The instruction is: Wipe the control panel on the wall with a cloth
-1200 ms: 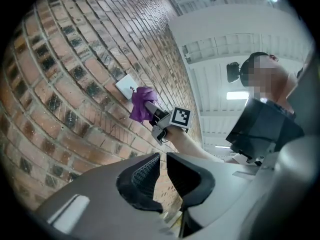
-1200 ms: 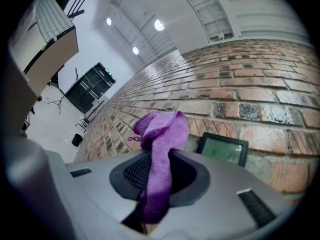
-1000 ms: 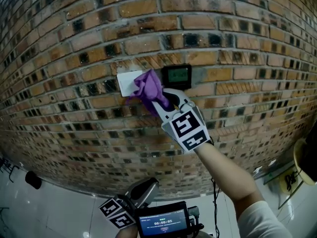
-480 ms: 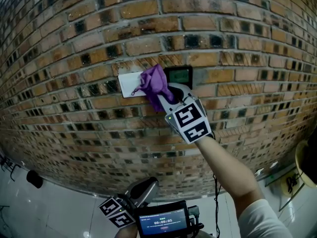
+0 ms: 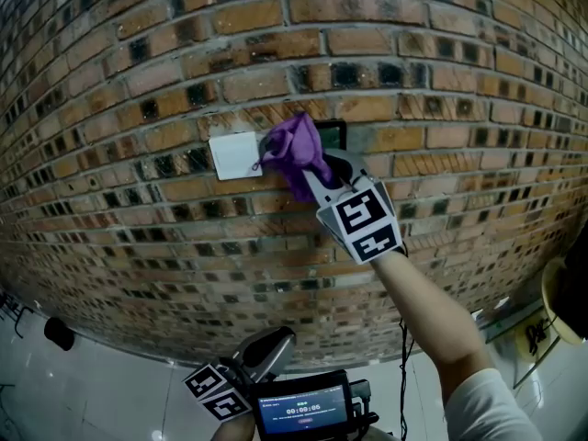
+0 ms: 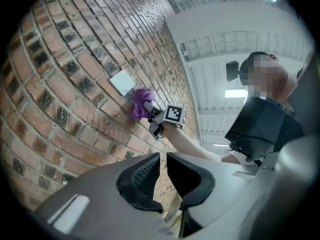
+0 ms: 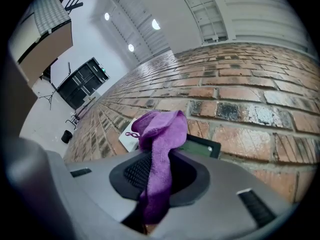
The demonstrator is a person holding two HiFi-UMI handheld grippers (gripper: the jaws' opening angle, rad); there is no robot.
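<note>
Right gripper [image 5: 310, 175] is up at the red-brown brick wall [image 5: 138, 81], its jaws clenched hard on a purple microfibre cloth [image 5: 292, 147]. In the right gripper view the cloth [image 7: 162, 129] runs straight down between the two dark ribbed pads of that gripper [image 7: 157, 176], with a bunched head sticking out above them and a tail hanging below.

That bunched head is against the wall, over the left part of the small dark control panel with a green screen [image 5: 335, 132]. Only the panel's right side and top edge show past the fabric. The right gripper view shows the same thing, with the panel [image 7: 202, 146] peeking out just to the right of the cloth.

Just left of the cloth, on the same course of bricks, sits a plain white rectangular wall plate [image 5: 231, 154]. The cloth's edge overlaps its right corner, and a little loop of purple thread lies over the plate.

The black-and-white marker cube [image 5: 363, 220] rides behind the right jaws, with a bare forearm [image 5: 427, 315] reaching up from the lower right.

Left gripper [image 5: 271, 349] hangs low at the bottom edge of the head view, well clear of the wall. In its own view the jaws [image 6: 161, 171] are drawn together with only a sliver between them and nothing in it.
</note>
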